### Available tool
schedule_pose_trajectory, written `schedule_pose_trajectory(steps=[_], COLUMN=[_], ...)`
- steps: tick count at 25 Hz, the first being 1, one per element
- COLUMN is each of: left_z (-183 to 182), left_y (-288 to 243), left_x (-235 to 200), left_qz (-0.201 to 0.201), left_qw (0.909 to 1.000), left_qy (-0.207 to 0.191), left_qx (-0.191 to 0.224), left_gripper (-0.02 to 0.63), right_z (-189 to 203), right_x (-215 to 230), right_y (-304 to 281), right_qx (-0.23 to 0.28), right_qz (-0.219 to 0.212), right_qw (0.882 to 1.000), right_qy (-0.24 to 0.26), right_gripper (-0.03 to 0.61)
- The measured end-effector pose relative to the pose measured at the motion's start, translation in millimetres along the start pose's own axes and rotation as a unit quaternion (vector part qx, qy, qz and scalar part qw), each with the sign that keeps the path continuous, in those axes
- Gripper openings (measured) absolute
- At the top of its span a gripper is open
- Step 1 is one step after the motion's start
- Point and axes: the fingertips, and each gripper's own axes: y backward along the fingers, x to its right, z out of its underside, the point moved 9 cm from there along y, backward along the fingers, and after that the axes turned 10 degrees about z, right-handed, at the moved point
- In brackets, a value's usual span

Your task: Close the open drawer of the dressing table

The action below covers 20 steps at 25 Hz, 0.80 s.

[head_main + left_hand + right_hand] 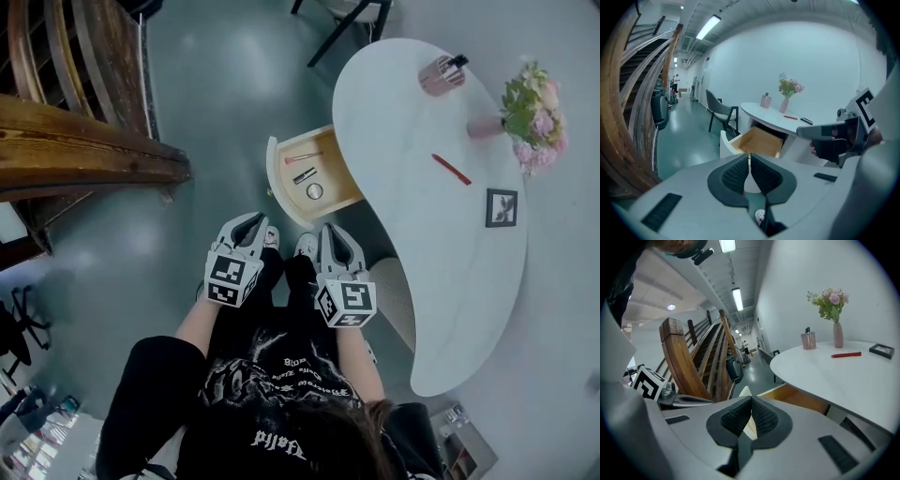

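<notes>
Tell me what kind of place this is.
Probably a large indoor hall or showroom: a white dressing table on a polished floor, a wooden staircase beside it, strip lights over a long corridor.

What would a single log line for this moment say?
drawer: open | left gripper: shut, empty | right gripper: shut, empty | contact with drawer: none yet

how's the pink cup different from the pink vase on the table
The pink cup is shorter and wider, the pink vase taller and slimmer. The cup holds something dark and thin, the vase holds flowers. Both are pink and stand upright on the white table.
</notes>
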Motion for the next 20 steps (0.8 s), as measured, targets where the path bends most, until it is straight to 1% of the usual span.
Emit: schedule_pose_trajectory(steps=[2,6,9,13,15,16,18,20], left_z=[6,19,27,45,53,57,63,66], left_y=[-7,-17,-29,-45,-51,-54,-63,-74], left_x=[-2,-10,-22,-38,-44,-47,-51,-56], left_qz=[-0.002,-0.008,-0.006,0.004,0.010,0.015,0.029,0.034], left_qw=[1.0000,0.9998,0.9997,0.9990,0.9986,0.9982,0.9967,0.9954], left_qy=[-0.003,0.014,0.007,-0.001,-0.006,-0.009,-0.020,-0.031], left_qx=[-0.008,-0.013,-0.024,-0.045,-0.051,-0.058,-0.074,-0.083], left_gripper=[0.026,0.026,0.026,0.028,0.029,0.039,0.122,0.140], right_z=[6,21,31,46,57,63,72,77], right_x=[-2,-8,-13,-19,-23,-25,-27,-27], right_y=[-4,-10,-18,-26,-28,-28,-32,-36], right_qx=[-0.008,-0.025,-0.030,-0.035,-0.041,-0.045,-0.052,-0.054], right_qz=[-0.006,-0.014,-0.019,-0.030,-0.039,-0.043,-0.045,-0.045], right_qw=[1.000,0.999,0.999,0.999,0.998,0.997,0.996,0.996], right_qy=[-0.002,-0.015,-0.024,-0.022,-0.037,-0.048,-0.056,-0.055], right_gripper=[0.026,0.026,0.026,0.026,0.026,0.026,0.026,0.026])
